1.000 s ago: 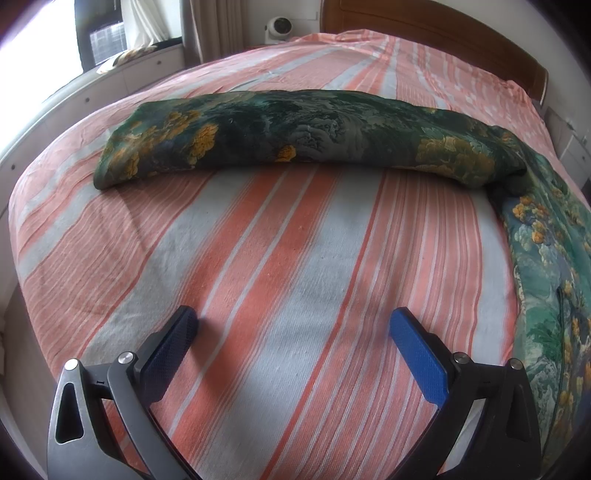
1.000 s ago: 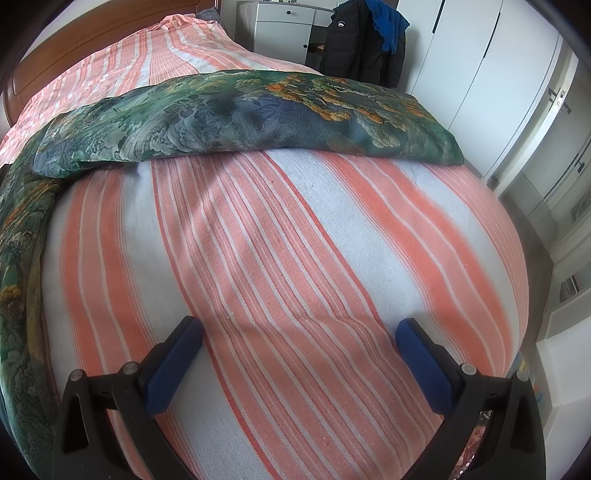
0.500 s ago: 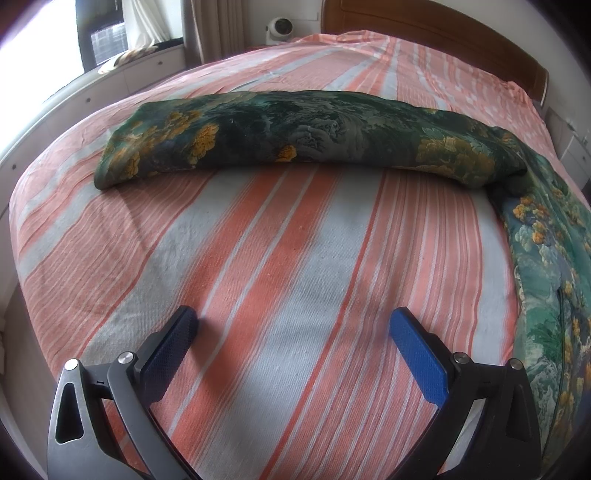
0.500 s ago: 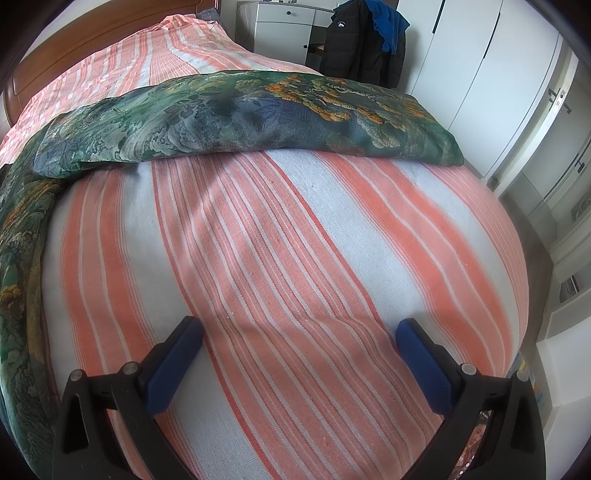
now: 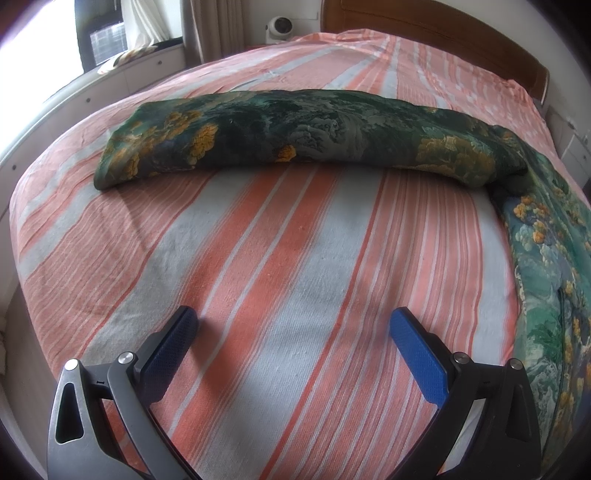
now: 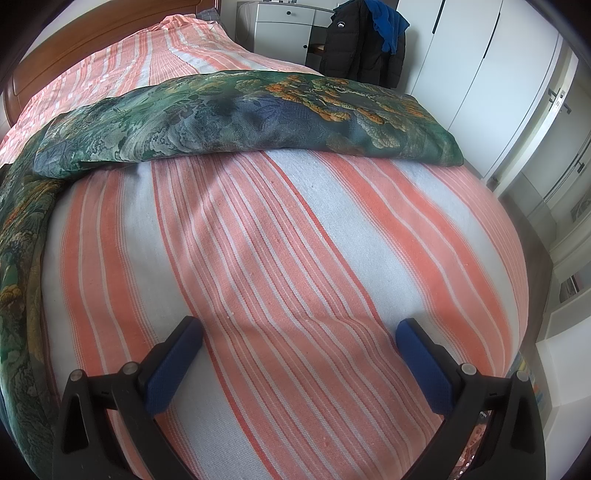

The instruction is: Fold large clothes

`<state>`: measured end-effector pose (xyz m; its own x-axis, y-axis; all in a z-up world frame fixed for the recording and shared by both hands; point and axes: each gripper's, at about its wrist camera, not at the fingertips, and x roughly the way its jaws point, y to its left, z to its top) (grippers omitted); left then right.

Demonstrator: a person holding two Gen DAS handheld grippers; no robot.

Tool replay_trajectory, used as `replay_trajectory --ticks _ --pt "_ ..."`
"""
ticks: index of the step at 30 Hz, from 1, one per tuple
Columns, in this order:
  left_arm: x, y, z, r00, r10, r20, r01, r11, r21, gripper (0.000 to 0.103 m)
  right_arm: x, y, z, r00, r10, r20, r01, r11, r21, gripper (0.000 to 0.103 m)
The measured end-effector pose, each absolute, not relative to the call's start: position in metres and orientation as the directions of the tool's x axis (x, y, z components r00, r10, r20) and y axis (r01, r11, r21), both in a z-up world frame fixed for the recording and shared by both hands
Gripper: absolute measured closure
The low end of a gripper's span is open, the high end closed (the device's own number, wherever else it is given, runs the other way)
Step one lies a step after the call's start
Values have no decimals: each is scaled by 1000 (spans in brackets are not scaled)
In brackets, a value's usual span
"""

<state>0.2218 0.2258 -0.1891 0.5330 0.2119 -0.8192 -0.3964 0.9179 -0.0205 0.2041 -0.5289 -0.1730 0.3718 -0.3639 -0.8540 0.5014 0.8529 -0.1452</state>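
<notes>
A large green cloth with orange and yellow floral print (image 5: 295, 133) lies folded in a long band across the striped bed (image 5: 280, 280), with another part running down the right side (image 5: 546, 258). In the right wrist view the same cloth (image 6: 236, 114) crosses the bed and trails down the left edge (image 6: 18, 266). My left gripper (image 5: 293, 325) is open and empty, low over bare sheet, well short of the cloth. My right gripper (image 6: 299, 334) is open and empty, also over bare sheet.
A wooden headboard (image 5: 443, 33) stands at the far end. A window ledge (image 5: 122, 74) runs along the left. A white dresser (image 6: 284, 22), a dark jacket (image 6: 362, 48) and white wardrobes (image 6: 480, 74) stand beyond the bed's right side.
</notes>
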Motion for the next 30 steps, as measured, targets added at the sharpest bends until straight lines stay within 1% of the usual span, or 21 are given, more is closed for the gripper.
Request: replay_trajectory --ticks 14,16,18,20,22,23,25,26,27,28,29,30 --pt "224 223 -185 528 207 -824 -393 919 -21 0 205 -529 -173 369 -369 -853 500 853 -153 0" --pt "230 222 -179 508 187 -841 -366 930 -14 0 205 -531 -173 370 -359 -857 498 855 -143 0" --pt "229 223 -166 511 163 -844 -334 942 -20 1 206 -537 -169 374 -319 -871 484 868 -110 0" --pt "221 225 -148 559 159 -813 -319 947 -34 0 200 -551 -155 426 -242 -872 464 886 -19 0" --pt "215 227 -134 600 161 -784 -309 950 -42 0 182 -581 -130 548 -141 -824 478 862 170 0" --pt "213 229 -131 610 168 -775 -314 948 -41 0 171 -602 -119 617 -84 -782 490 819 298 0" --pt "211 235 -133 616 185 -766 -336 941 -43 0 155 -643 -114 710 -15 -704 517 689 507 0" --pt "211 238 -137 611 193 -768 -352 935 -45 0 151 -661 -117 735 9 -678 532 611 586 0" --pt "210 243 -144 601 201 -773 -369 928 -46 0 148 -682 -127 755 40 -654 549 507 665 3" --pt "210 247 -152 585 207 -784 -391 919 -49 0 150 -695 -135 776 65 -628 543 439 716 14" --pt "210 252 -161 566 211 -797 -412 910 -52 1 155 -707 -144 801 94 -592 522 376 766 20" --pt "209 256 -166 550 209 -809 -429 901 -58 1 159 -714 -148 811 108 -575 511 348 786 29"
